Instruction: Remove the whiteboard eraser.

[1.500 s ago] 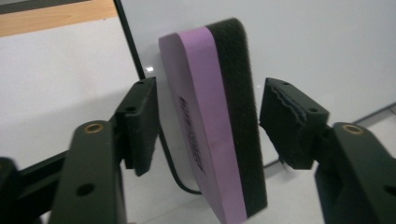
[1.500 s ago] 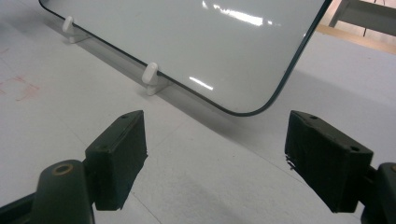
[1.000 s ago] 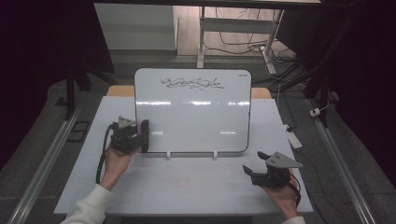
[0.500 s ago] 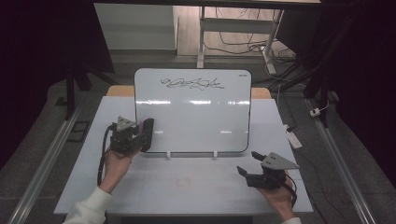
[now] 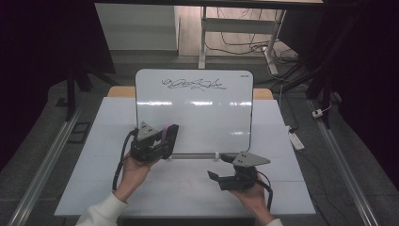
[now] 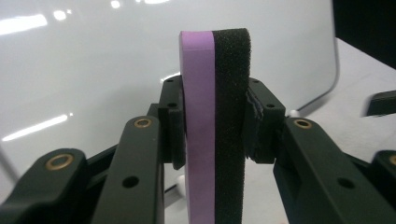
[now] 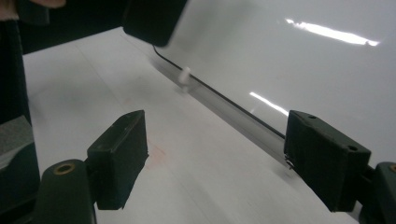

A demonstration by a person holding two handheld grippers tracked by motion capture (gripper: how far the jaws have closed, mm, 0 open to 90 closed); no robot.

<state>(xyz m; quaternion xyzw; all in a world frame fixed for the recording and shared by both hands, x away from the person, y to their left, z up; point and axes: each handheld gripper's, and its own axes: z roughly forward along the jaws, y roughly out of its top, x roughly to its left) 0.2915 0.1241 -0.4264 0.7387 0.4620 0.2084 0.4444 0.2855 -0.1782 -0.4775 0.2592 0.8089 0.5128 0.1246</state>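
Two hand-held grippers are in use, one per hand. Left gripper (image 5: 165, 141): its jaws are clamped on one eraser (image 6: 215, 126), a purple layer bonded to a black foam layer, held on edge between the pads; the jaws have just been closing onto it. Right gripper (image 5: 216, 172): jaws stand wide apart with nothing between them, above the bare table (image 5: 188, 188). One whiteboard (image 5: 197, 113) stands propped near the far side of the table, carrying one line of black scribble (image 5: 193, 84) along its top edge; the rest of its surface is unmarked. Two small white pegs support its lower edge, one of which (image 7: 185, 77) is seen up close in the right gripper view. In the high view the eraser sits just in front of the whiteboard's lower left area, well below the scribble; whether it touches the board cannot be told. High view: gives both hands, both grippers, each grey three-cornered plate and the scribble. Left gripper view: gives the two-layer build of the eraser and the pad contact on both sides, with the whiteboard's glossy face (image 6: 93, 70) behind. Right gripper view: gives the open gap between its pads (image 7: 119, 154), the board's lower edge and a faint reddish mark (image 7: 156, 151) on the table.
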